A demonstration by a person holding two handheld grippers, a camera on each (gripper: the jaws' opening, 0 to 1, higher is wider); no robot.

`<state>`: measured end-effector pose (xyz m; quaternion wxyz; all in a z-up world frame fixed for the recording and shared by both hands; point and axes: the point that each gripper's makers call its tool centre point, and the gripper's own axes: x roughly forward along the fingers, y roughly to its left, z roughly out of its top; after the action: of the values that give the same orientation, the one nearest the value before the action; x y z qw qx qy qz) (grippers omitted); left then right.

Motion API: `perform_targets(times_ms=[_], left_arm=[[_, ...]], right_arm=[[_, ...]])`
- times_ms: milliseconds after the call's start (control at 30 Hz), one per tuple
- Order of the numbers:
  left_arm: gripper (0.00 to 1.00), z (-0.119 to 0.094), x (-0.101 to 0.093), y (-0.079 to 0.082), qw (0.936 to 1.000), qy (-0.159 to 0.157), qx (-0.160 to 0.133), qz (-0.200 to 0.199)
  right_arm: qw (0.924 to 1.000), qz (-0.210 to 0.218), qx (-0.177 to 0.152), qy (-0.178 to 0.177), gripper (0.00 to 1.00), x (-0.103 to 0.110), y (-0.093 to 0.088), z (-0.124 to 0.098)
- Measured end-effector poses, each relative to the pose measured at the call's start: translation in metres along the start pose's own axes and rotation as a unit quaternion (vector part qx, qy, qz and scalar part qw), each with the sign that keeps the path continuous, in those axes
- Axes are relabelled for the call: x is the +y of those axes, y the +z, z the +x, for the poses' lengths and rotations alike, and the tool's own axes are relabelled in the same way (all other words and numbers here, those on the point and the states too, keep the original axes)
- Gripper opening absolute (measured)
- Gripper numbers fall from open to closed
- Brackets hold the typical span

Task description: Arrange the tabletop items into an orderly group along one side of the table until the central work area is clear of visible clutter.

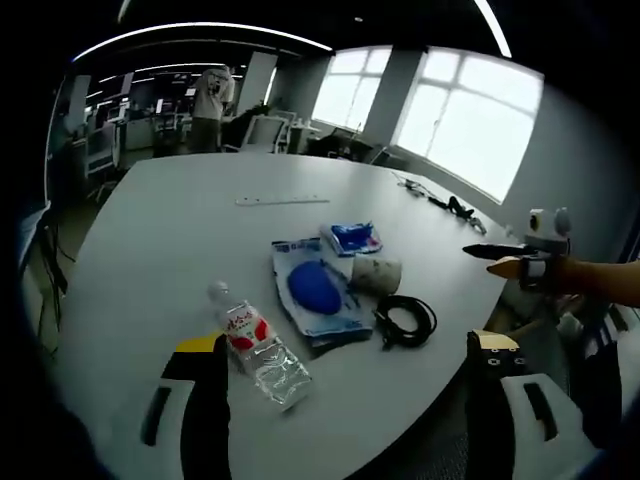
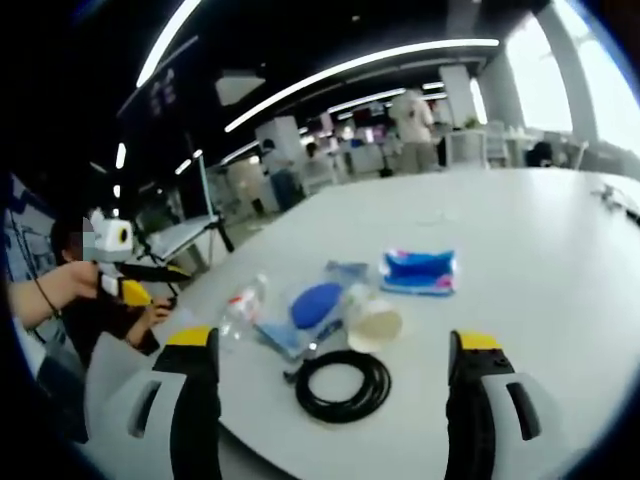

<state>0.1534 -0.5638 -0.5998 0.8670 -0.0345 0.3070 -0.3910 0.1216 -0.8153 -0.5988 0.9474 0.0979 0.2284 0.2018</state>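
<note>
A clear water bottle (image 1: 255, 345) with a red label lies on its side on the white table (image 1: 170, 240), just ahead of my left gripper (image 1: 345, 345), which is open and holds nothing. Right of the bottle lie a flat blue pouch (image 1: 315, 290), a small blue packet (image 1: 352, 238), a tipped paper cup (image 1: 377, 273) and a coiled black cable (image 1: 404, 320). My right gripper (image 2: 333, 340) is open, with the cable (image 2: 340, 385) close before its jaws. Beyond that are the cup (image 2: 373, 320), pouch (image 2: 310, 310), packet (image 2: 420, 270) and bottle (image 2: 240, 305).
A thin white strip (image 1: 282, 200) lies farther across the table, and small dark items (image 1: 455, 208) sit near its far right edge. The right gripper (image 1: 505, 255), held in a hand, hovers off the table's right rim. Office chairs and a standing person (image 1: 212, 100) are beyond.
</note>
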Motion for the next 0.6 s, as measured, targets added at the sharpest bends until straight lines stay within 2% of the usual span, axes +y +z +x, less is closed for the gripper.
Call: perform_targets(times_ms=[133,300,600], left_arm=[[1.00,-0.002,0.004,0.004,0.9999,0.002,-0.008,-0.006],[1.00,-0.001,0.006,-0.002,1.0000,0.004,0.002,-0.005],[1.00,0.008,0.015,-0.002,0.9999,0.006,0.011,-0.012]], right_arm=[[1.0000,-0.001,0.003,0.001,0.92,0.000,-0.001,0.002],[1.0000,-0.001,0.006,0.001,0.92,0.000,-0.003,0.003],[0.9998,-0.006,0.013,0.011,0.92,0.005,-0.008,0.009]])
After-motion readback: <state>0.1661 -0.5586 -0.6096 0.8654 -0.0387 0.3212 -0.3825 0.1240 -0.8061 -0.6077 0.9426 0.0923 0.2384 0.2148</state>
